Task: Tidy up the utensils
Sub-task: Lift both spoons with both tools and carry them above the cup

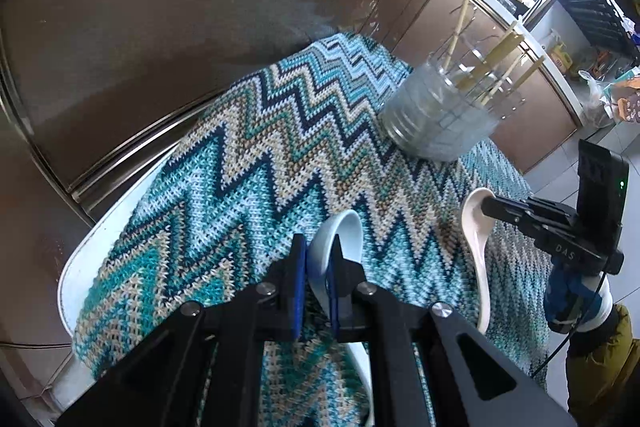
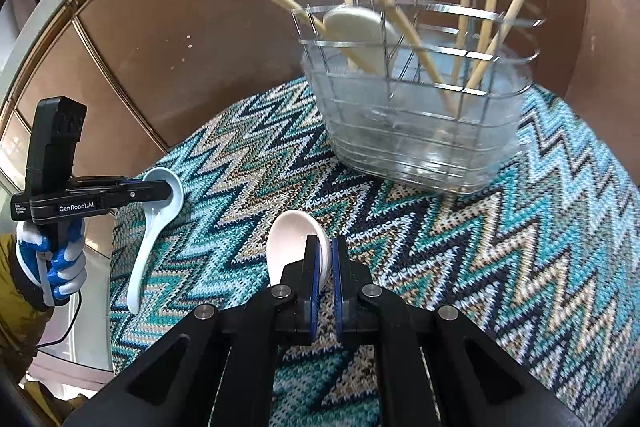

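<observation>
Left tongs: pressed onto the bowl rim of a pale blue ceramic soup spoon, which is pinched between the blue pads. In the right wrist view this spoon hangs handle-down from the left tongs, clear of the cloth, at the left edge of the bench.

Right tongs: pressed onto the bowl rim of a white ceramic soup spoon, held above the cloth. In the left wrist view the same spoon hangs handle-down from the right tongs.

A zigzag knitted cloth in teal, cream and navy covers the bench top.

Utensil holder: a wire rack seated in a clear plastic tub, standing on the cloth beyond both spoons, well apart from them. It contains several bamboo chopsticks leaning at various angles and one cream-coloured spoon resting bowl-up against the wire.

Each tong unit is held by a hand in a blue-and-white glove.
</observation>
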### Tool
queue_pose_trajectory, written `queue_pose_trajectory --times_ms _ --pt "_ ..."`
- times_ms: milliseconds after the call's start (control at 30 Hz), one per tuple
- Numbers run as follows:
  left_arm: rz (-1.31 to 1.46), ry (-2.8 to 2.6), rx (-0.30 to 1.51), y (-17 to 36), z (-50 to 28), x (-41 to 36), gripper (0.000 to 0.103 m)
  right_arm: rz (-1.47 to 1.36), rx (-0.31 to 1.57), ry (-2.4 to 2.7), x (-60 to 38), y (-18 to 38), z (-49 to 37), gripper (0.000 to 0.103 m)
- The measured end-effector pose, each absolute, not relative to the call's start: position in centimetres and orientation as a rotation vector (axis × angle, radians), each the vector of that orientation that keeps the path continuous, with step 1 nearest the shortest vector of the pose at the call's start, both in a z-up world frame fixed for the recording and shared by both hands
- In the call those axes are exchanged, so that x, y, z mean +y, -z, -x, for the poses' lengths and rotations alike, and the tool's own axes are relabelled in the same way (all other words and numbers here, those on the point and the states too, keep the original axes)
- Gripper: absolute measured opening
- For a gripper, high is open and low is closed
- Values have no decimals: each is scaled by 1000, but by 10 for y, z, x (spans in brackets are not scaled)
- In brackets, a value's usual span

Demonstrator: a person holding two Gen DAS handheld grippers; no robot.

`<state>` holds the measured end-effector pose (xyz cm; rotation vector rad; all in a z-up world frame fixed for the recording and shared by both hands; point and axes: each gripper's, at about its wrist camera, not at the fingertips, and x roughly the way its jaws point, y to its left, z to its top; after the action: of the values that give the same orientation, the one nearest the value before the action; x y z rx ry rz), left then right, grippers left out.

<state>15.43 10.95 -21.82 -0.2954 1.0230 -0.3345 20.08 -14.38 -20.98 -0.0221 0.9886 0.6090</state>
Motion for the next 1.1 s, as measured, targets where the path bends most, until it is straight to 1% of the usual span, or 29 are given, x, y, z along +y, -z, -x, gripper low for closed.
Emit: queue_pose_trajectory --times_ms 733,1100 --pt "262 382 866 134 -95 82 9 45 828 -441 -182 127 -104 6" --pt "227 390 779 85 -74 64 9 26 706 -330 -212 73 -67 6"
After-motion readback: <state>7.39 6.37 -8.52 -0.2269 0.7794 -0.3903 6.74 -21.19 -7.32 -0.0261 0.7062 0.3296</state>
